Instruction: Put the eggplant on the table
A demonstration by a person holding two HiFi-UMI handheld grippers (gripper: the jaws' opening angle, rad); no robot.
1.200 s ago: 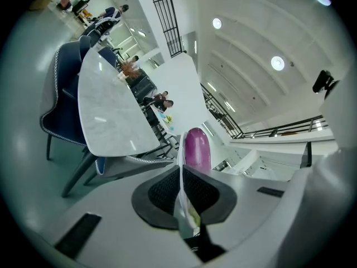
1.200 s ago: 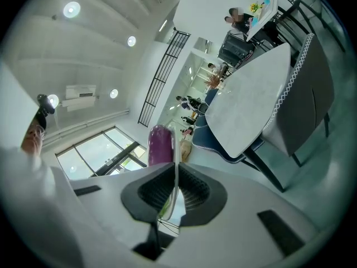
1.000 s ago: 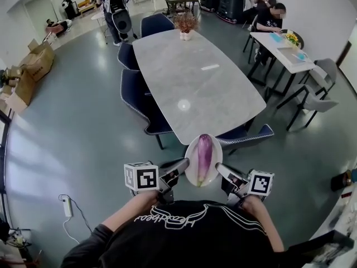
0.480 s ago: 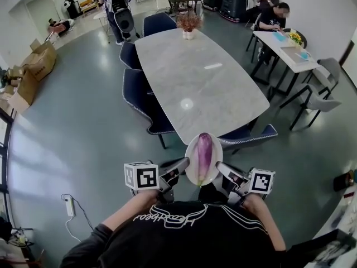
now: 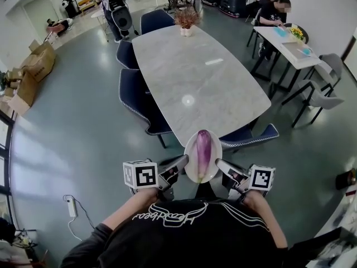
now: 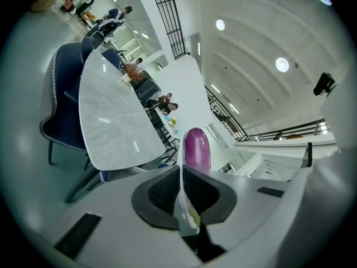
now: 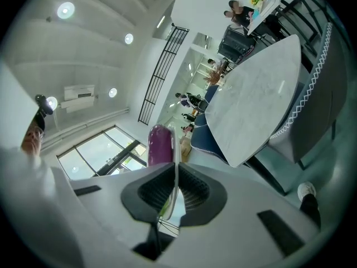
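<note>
The left claw [image 5: 181, 163] is clamped on the left rim of a white plate [image 5: 189, 149]. In the left gripper view that thin rim runs edge-on between the two dark ribbed pads, pinched tight with no gap showing. The right claw [image 5: 221, 165] does the same on the opposite rim, its pads squeezed onto the white edge.

Between the two claws, lying lengthwise on the plate, is the eggplant [image 5: 203, 151]. It is glossy purple, with its rounded end pointing away from the person and its paler end towards them. It rides in the air on the plate, carried by both claws, and is not on the worktop.

Behind each claw sits its marker cube, the left cube [image 5: 139, 175] and the right cube [image 5: 261, 178]. Behind those are the person's forearms and a black shirt [image 5: 189, 233] with white lettering.

Just ahead of the claws is the near end of the worktop [image 5: 195, 77] — long, rounded and pale grey marble. A blue chair [image 5: 254, 134] is tucked in at that near end, a little ahead and right of the right claw. More blue chairs [image 5: 134, 91] line the side ahead and left of the left claw.

At the worktop's far end, straight ahead, stands a small flower pot [image 5: 186, 20]. Further ahead and well to the right, people sit at a small white table [image 5: 287, 41]. Far off to the left of the claws are cardboard boxes [image 5: 33, 66] — and a power strip [image 5: 70, 206] lies on the grey floor, left of the left claw.
</note>
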